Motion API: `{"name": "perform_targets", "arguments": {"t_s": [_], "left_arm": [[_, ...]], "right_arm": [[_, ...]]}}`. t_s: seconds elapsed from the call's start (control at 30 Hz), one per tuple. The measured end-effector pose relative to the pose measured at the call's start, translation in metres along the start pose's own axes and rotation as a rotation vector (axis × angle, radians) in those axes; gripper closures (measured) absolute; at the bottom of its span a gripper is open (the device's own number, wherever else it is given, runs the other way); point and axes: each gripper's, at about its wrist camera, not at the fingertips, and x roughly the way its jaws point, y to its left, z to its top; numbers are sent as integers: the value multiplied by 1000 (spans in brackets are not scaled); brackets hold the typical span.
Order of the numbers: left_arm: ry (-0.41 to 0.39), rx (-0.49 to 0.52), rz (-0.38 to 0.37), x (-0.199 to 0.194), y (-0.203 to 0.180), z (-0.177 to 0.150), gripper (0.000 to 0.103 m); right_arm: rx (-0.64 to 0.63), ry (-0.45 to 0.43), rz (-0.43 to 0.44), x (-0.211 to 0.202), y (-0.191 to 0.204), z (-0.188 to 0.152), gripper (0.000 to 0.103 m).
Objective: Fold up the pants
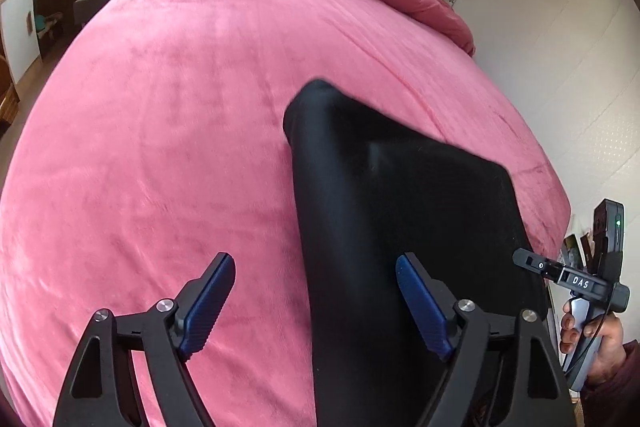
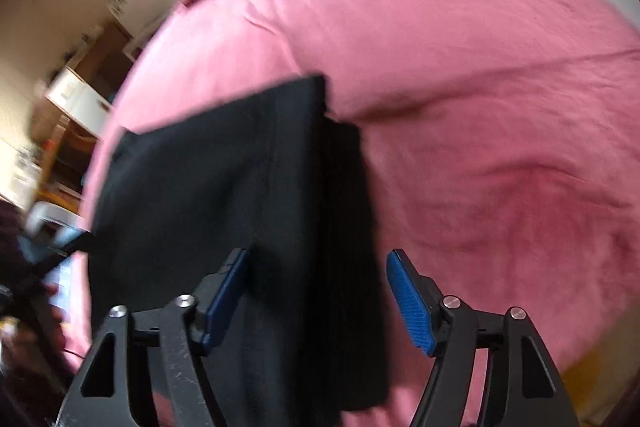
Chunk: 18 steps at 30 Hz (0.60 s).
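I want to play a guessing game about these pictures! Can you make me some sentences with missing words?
1. The pants are the colour ____.
2. They lie on a bed cover that is ____.
3. The pads on the left tool are ____.
4. The left tool and the right tool both have their jaws ____, pressing on nothing.

Missing words: black; pink; blue; open
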Motion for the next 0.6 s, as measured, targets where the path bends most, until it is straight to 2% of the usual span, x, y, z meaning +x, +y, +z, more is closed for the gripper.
{"name": "perform_targets", "arguments": {"t_s": [0.1, 0.2, 0.3, 0.43, 0.53, 0.6], "left_arm": [[33, -14, -31, 12, -5, -3, 19], [53, -18, -59, 20, -6, -4, 19], [71, -27, -101, 26, -7, -5, 24], [98, -39, -154, 34, -9, -3, 33], [112, -36, -174, 39, -11, -1, 36], [108, -34, -188, 38, -11, -3, 43]], "right_arm": [[19, -3, -16, 8, -11, -9, 32], [63, 4, 20, 15, -19, -10, 30], [80, 14, 87, 21, -26, -9, 30], [147, 35, 242, 31, -45, -10, 28], [128, 47, 302, 37, -46, -10, 28], [121, 57, 326, 43, -44, -10, 28]]}}
